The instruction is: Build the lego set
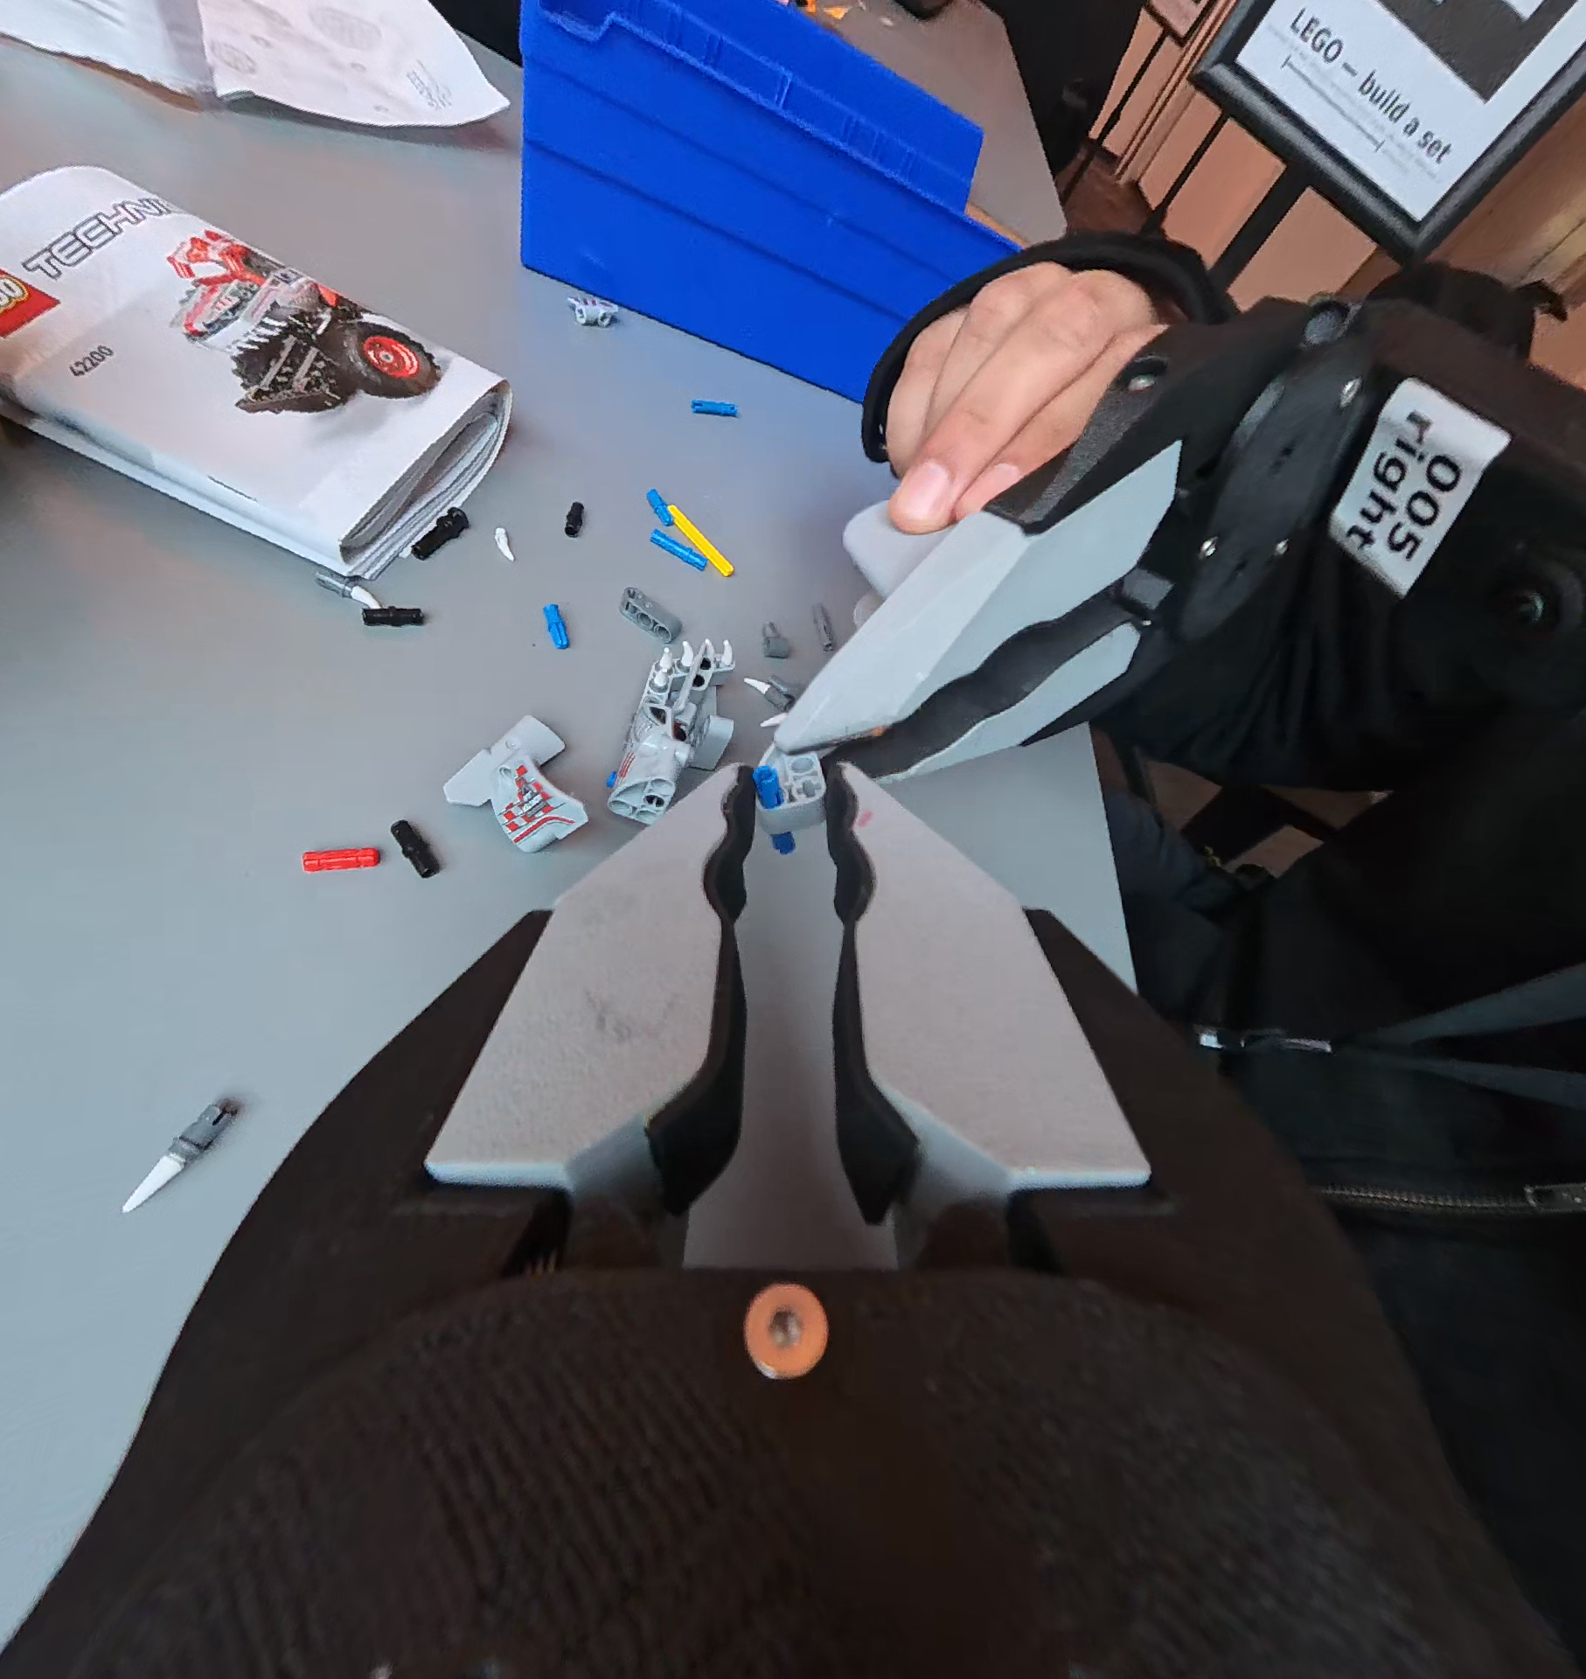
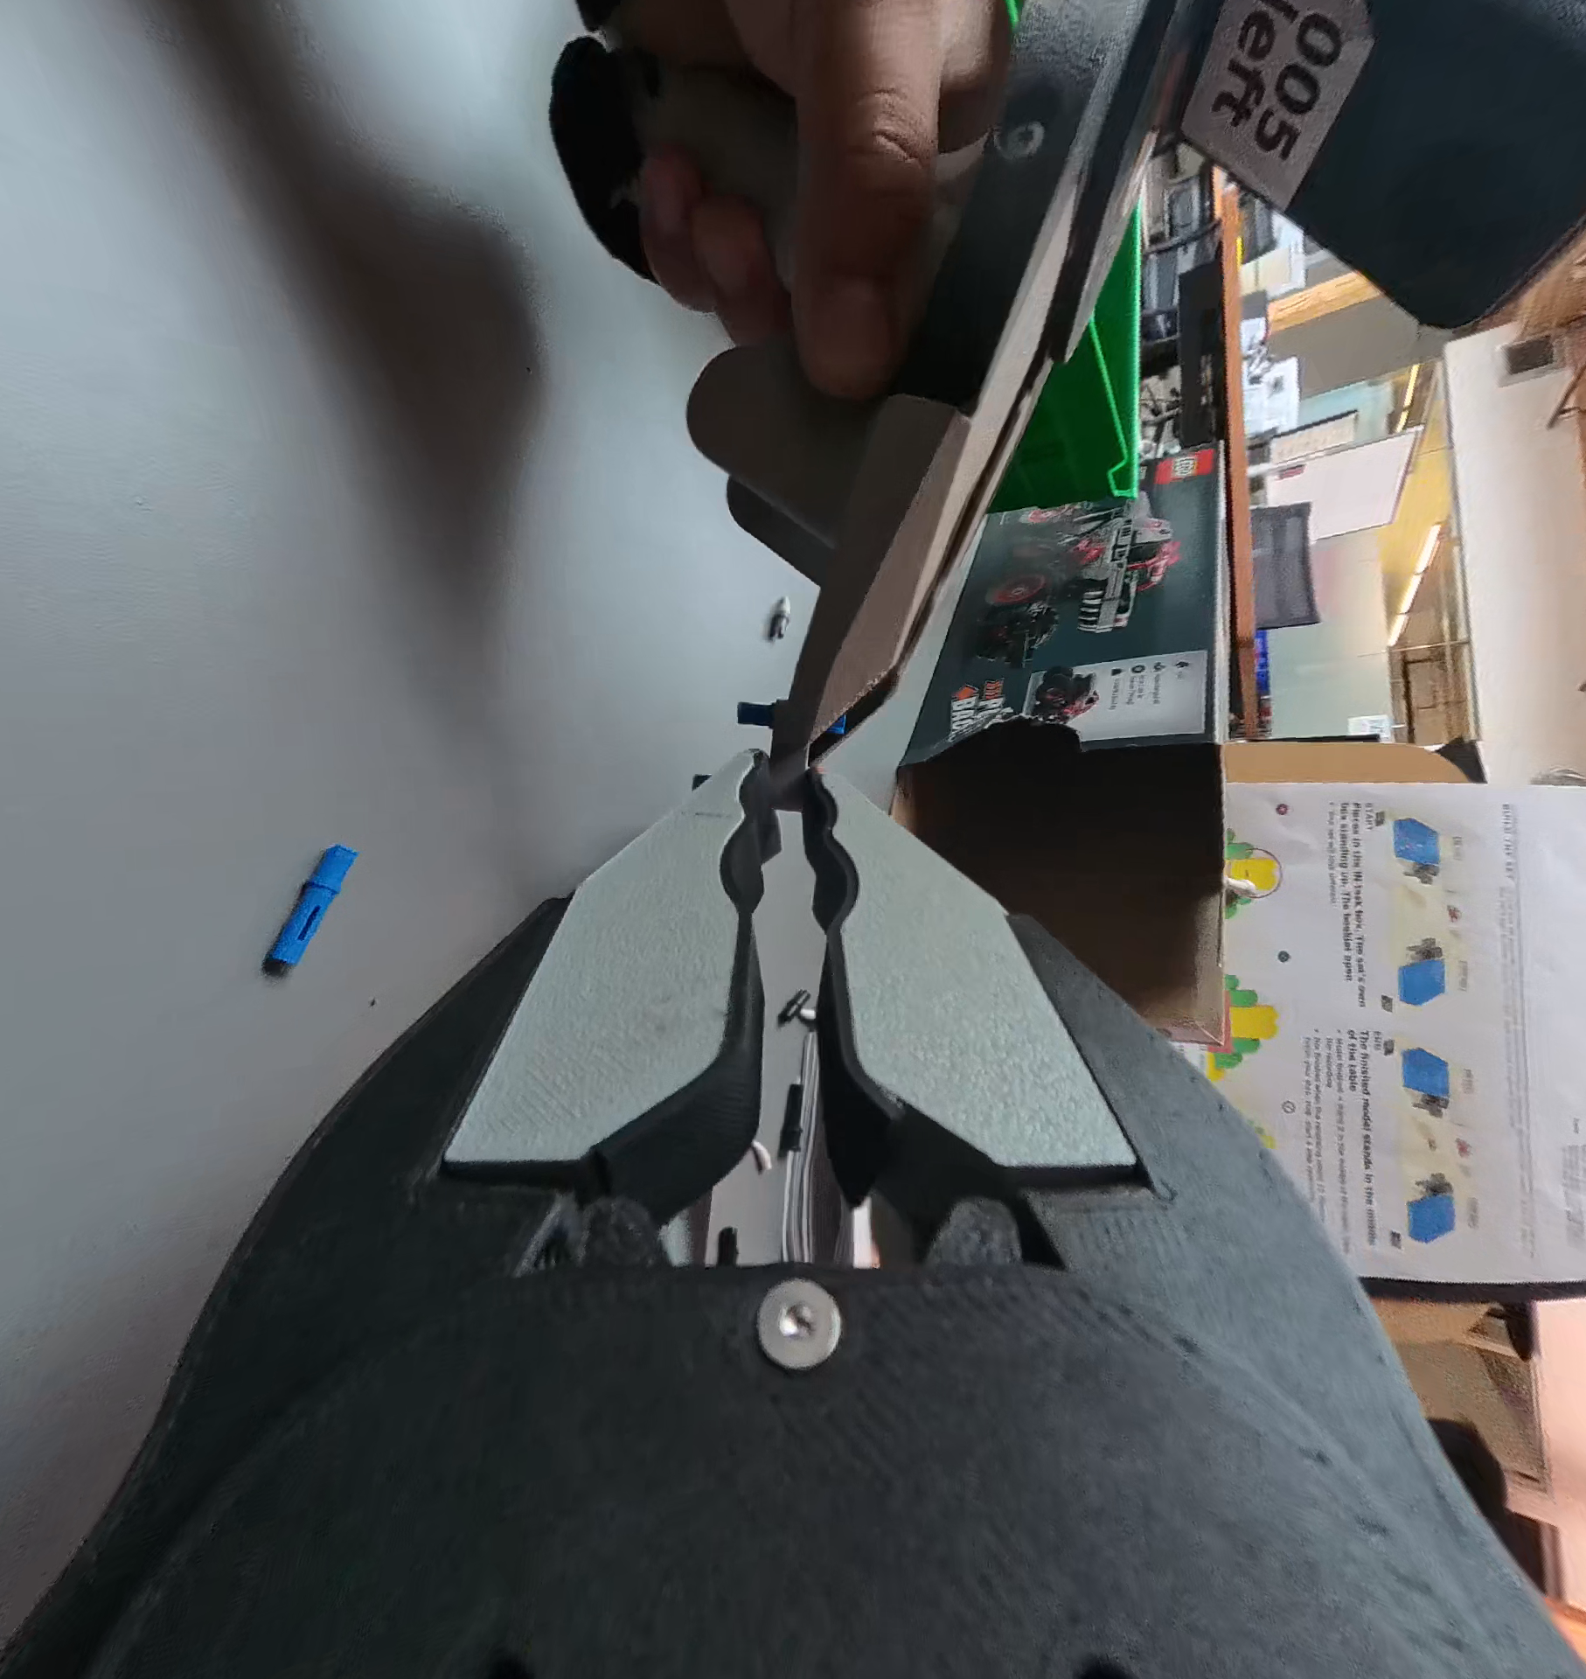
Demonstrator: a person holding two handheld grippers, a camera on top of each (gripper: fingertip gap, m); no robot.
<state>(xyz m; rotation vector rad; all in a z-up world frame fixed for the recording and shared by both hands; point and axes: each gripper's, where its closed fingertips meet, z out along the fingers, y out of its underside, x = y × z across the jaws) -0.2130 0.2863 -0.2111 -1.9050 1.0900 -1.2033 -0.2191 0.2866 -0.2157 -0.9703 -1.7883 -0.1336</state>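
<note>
My left gripper (image 1: 785, 790) is shut on a small grey Lego piece with blue pins (image 1: 794, 804) and holds it just above the grey table (image 1: 226, 954). My right gripper (image 1: 803, 740) comes in from the right, and its tips close on the top end of the same piece. In the right wrist view my right gripper (image 2: 782, 783) pinches the grey piece (image 2: 785, 789), and the left gripper (image 2: 798, 738) comes down from above onto it. A grey partial build with white teeth (image 1: 676, 718) and a printed grey panel (image 1: 521, 799) lie just to the left.
Loose pins lie around: blue (image 1: 555, 625), black (image 1: 415, 847), red (image 1: 340, 859), a yellow axle (image 1: 700, 541), a white spike (image 1: 181, 1154). An instruction booklet (image 1: 226, 363) and a blue bin (image 1: 726, 182) stand behind. A Lego box (image 2: 1089, 618) and a sheet (image 2: 1425, 1027) are nearby. My two grippers' fingertips are within a few centimetres of each other.
</note>
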